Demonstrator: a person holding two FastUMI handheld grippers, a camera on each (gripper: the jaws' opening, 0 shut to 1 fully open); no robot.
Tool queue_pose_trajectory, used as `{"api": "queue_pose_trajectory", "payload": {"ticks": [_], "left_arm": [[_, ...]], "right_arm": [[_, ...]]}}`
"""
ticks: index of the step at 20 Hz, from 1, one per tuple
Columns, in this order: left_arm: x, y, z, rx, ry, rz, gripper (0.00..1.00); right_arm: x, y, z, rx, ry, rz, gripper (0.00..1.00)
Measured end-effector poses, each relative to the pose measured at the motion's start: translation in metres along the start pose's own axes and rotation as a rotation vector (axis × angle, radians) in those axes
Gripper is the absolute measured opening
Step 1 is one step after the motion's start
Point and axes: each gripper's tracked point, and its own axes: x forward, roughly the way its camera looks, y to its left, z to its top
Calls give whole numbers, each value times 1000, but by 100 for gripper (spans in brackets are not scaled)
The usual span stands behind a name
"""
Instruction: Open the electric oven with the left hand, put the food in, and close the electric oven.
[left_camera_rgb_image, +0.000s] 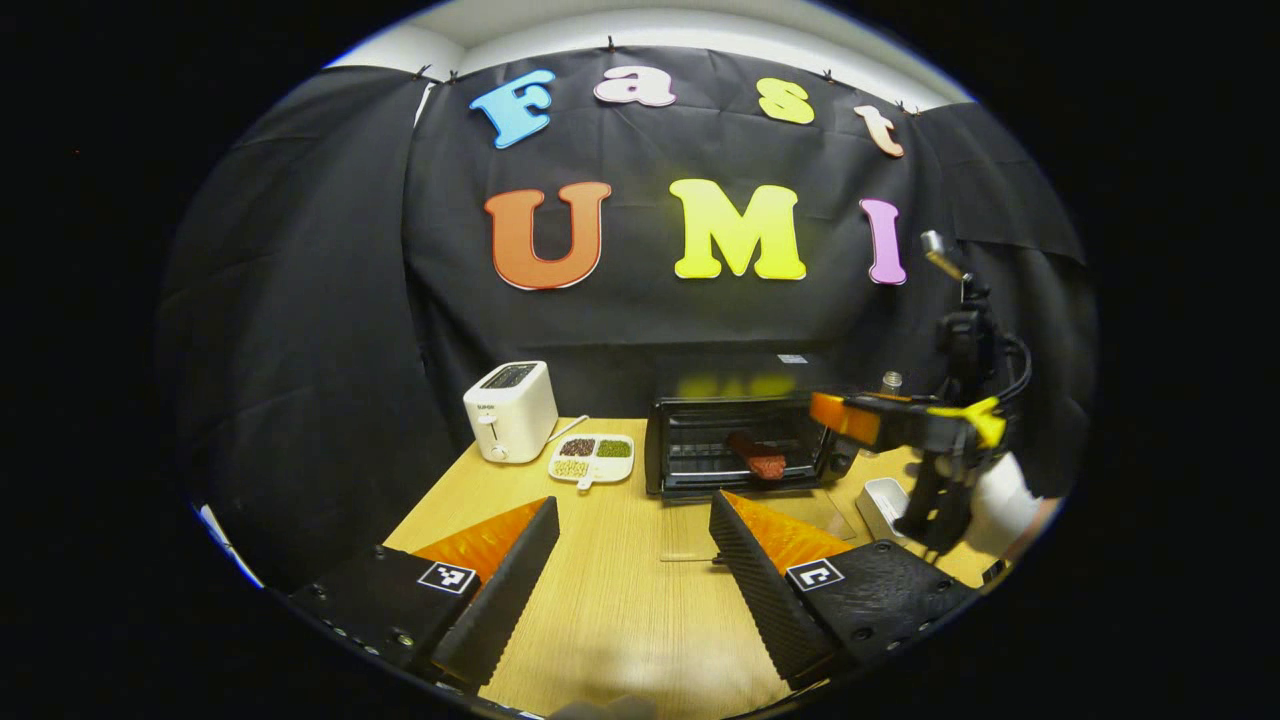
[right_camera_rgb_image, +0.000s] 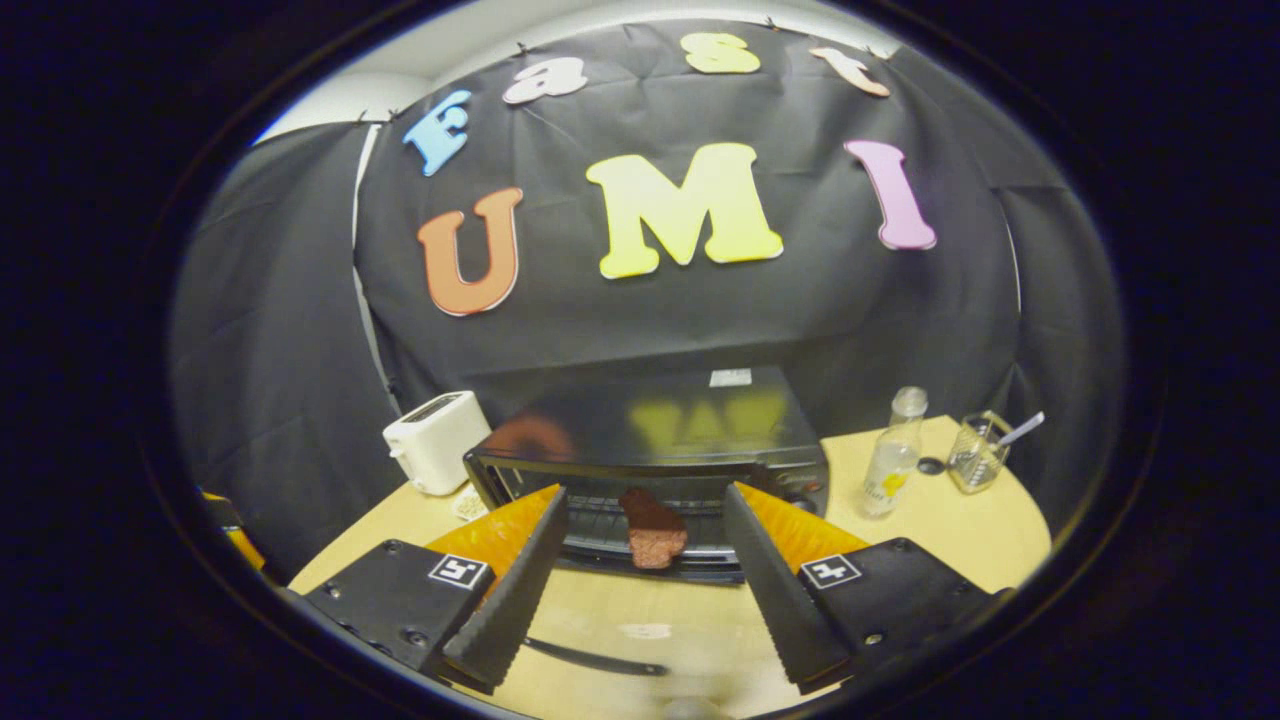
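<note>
The black electric oven (left_camera_rgb_image: 740, 440) (right_camera_rgb_image: 660, 425) stands at the back of the wooden table (left_camera_rgb_image: 620, 620), its glass door (left_camera_rgb_image: 770, 515) folded down flat with the handle (right_camera_rgb_image: 590, 658) nearest me. A reddish-brown piece of food (left_camera_rgb_image: 760, 460) (right_camera_rgb_image: 652, 530) lies at the front of the oven rack. In the right gripper view, my right gripper (right_camera_rgb_image: 640, 590) is open just before the oven mouth, and the food sits beyond its fingers, untouched. From the left gripper view, the right gripper (left_camera_rgb_image: 850, 415) reaches in from the right at oven height. My left gripper (left_camera_rgb_image: 635, 570) hangs open over the table, short of the door.
A white toaster (left_camera_rgb_image: 510, 408) and a divided plate of beans (left_camera_rgb_image: 592, 458) sit left of the oven. A small white tray (left_camera_rgb_image: 885, 505) lies to the oven's right. A clear bottle (right_camera_rgb_image: 890, 455) and a glass jar with a spoon (right_camera_rgb_image: 978, 452) stand at the far right.
</note>
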Motion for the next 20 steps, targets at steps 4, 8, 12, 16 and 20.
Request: {"api": "queue_pose_trajectory", "payload": {"ticks": [4,8,12,16,20], "left_arm": [[5,-29,5,-16,-22,-41,97],[11,-65,-5,23,-20,-74,97],[13,-107,-31,-18,38,-61,97],[9,-137,-65,-22,99,-1,97],[9,-160,-101,2,164,36,96]], "right_arm": [[-71,-46,36,-34,-30,-33,98],[-140,-103,57,-61,-60,-74,98],[-189,-155,66,-81,-62,-59,98],[-225,-210,71,-83,-48,-20,96],[-246,-250,64,-125,-19,-28,99]]}}
